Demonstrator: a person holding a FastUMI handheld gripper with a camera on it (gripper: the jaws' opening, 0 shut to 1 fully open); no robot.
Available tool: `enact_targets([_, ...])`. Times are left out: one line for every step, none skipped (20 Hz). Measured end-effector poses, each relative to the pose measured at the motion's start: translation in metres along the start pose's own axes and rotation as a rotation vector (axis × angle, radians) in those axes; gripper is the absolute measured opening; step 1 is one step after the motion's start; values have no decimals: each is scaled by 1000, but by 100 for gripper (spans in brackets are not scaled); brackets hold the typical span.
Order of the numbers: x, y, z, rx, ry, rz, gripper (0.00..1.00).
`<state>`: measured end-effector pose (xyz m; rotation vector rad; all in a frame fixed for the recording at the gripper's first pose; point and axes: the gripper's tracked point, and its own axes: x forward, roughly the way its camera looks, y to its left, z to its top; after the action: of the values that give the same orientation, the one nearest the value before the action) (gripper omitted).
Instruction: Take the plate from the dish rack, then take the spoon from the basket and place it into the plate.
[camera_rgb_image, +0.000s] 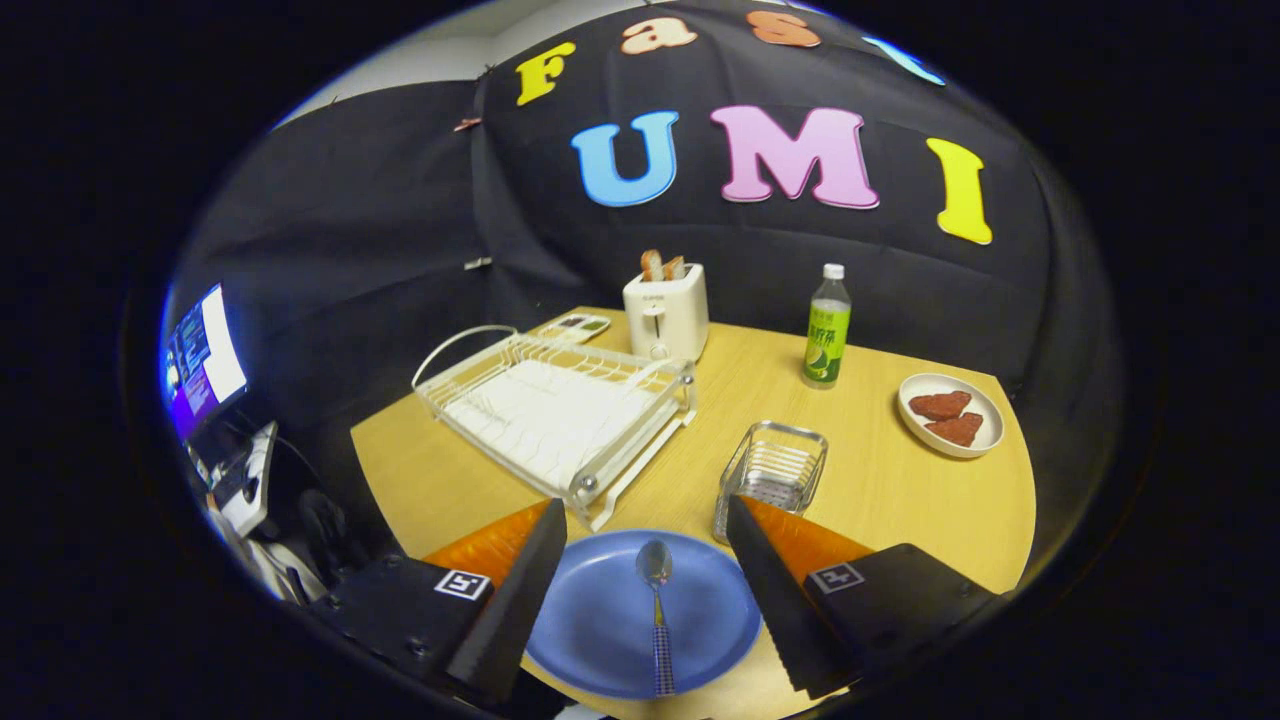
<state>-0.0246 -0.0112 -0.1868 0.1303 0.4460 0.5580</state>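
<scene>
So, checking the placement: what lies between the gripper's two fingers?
In the gripper view, the blue plate with the spoon on it lies between the open fingers.

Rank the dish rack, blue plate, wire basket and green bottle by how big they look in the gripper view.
1. Dish rack, largest.
2. Blue plate, near the rack's size but enlarged by lying between the open claw's fingers.
3. Wire basket.
4. Green bottle, smallest, though farthest away.

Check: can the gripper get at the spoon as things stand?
Probably yes. The gripper is open, and the spoon lies on the blue plate between its fingers with nothing over it.
</scene>
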Motion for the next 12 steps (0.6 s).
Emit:
enact_targets([-4, -2, 18, 18, -33, -34, 99])
enact_targets([-9, -7, 37, 27, -68, -74, 99])
enact_targets([-14, -11, 56, 29, -106, -114, 99])
enact_targets([-19, -16, 74, 24, -139, -159, 99])
enact_targets([-27, -21, 91, 19, -167, -205, 99])
enact_targets([-38, -27, 112, 13, -212, -258, 99])
enact_targets([-49, -30, 130, 9, -255, -301, 99])
enact_targets([-60, -33, 148, 5, -300, -344, 99])
enact_targets([-72, -35, 163, 5, -339, -380, 99])
enact_targets([-84, -38, 175, 11, -368, -415, 99])
enact_targets([-96, -40, 183, 20, -393, -451, 99])
enact_targets([-107, -46, 188, 34, -411, -496, 99])
